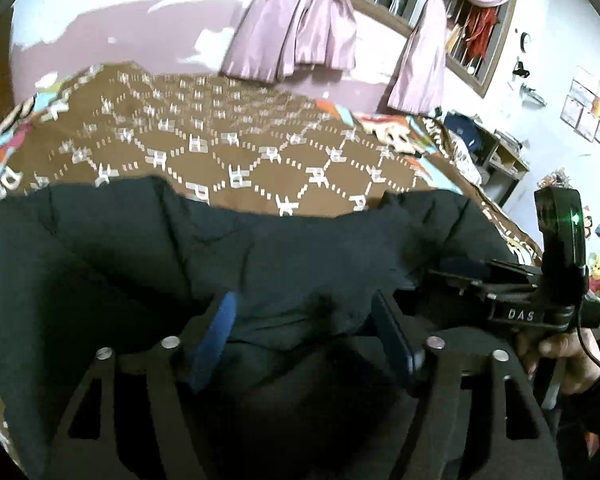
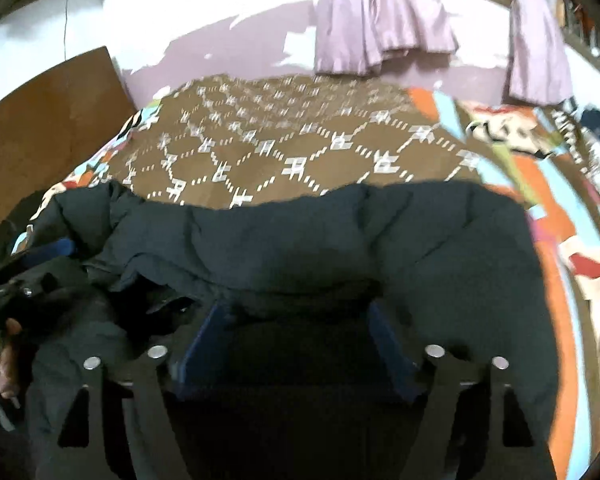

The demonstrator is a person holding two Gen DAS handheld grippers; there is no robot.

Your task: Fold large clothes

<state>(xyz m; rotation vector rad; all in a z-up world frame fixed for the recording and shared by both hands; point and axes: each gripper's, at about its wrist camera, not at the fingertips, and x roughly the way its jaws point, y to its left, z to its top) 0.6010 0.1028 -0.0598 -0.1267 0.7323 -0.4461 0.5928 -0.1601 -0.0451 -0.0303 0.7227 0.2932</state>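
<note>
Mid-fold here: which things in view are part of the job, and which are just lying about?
Job:
dark jacket
left gripper, open
right gripper, open
bedspread, the work surface

Lying about:
pink curtains
wall pictures
shelf clutter
wooden board

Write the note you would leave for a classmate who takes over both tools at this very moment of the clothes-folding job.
Left tool: open, fingers astride a raised bunch of the dark jacket, not closed on it.
Right tool: open too, over the jacket's right half, nothing gripped.
The jacket lies spread across the near side of the bed, on the brown patterned bedspread; its far edge is rumpled and the left side is bunched up.
Done: garment laid out on the bed.
Left: no neat fold shows yet. Probably grip the near edge with both tools, then fold and smooth.
</note>
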